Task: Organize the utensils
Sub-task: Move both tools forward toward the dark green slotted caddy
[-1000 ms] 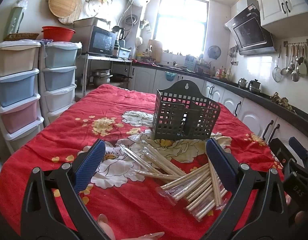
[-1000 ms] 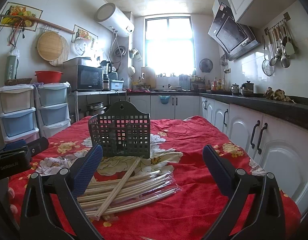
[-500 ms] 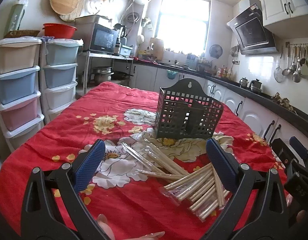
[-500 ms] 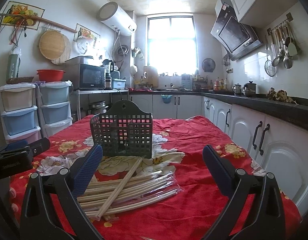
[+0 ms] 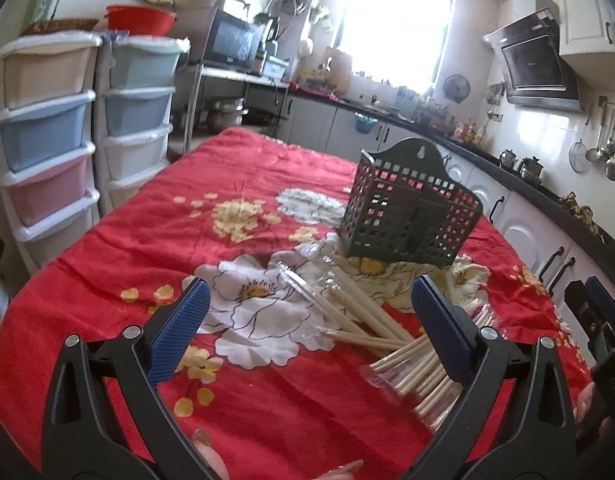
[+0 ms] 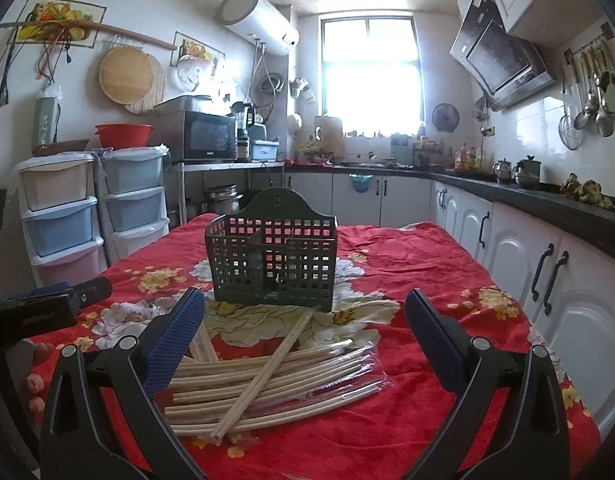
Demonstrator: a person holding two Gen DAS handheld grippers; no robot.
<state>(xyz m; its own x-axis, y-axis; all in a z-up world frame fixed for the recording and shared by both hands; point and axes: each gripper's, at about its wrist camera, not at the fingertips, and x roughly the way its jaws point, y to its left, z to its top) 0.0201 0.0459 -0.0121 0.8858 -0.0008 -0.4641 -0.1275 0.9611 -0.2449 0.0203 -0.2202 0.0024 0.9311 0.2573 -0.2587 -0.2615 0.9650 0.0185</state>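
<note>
A dark green perforated utensil holder (image 5: pixel 411 212) (image 6: pixel 272 258) stands upright on the red flowered tablecloth (image 5: pixel 227 184) (image 6: pixel 419 264), with nothing showing inside it. Pale wooden chopsticks in clear plastic sleeves (image 5: pixel 371 330) (image 6: pixel 283 376) lie in a loose pile in front of it. My left gripper (image 5: pixel 313 330) hovers open over the cloth, its right pad above the pile's edge. My right gripper (image 6: pixel 303 338) is open too, with the pile lying between and beneath its fingers. Neither holds anything. The other gripper shows at the edge of each view (image 5: pixel 599 320) (image 6: pixel 47 304).
Plastic drawer towers (image 5: pixel 47 136) (image 6: pixel 91 216) stand left of the table. White cabinets under a dark counter (image 5: pixel 547 216) (image 6: pixel 547 208) run along the right. A microwave (image 6: pixel 207 136) sits on a metal rack at the back. Ladles hang on the right wall (image 6: pixel 591 92).
The left gripper's view has tipped downward and shifted left, so the holder and chopsticks sit further right. The right gripper has risen slightly. Both stay open; nothing on the table moved.
</note>
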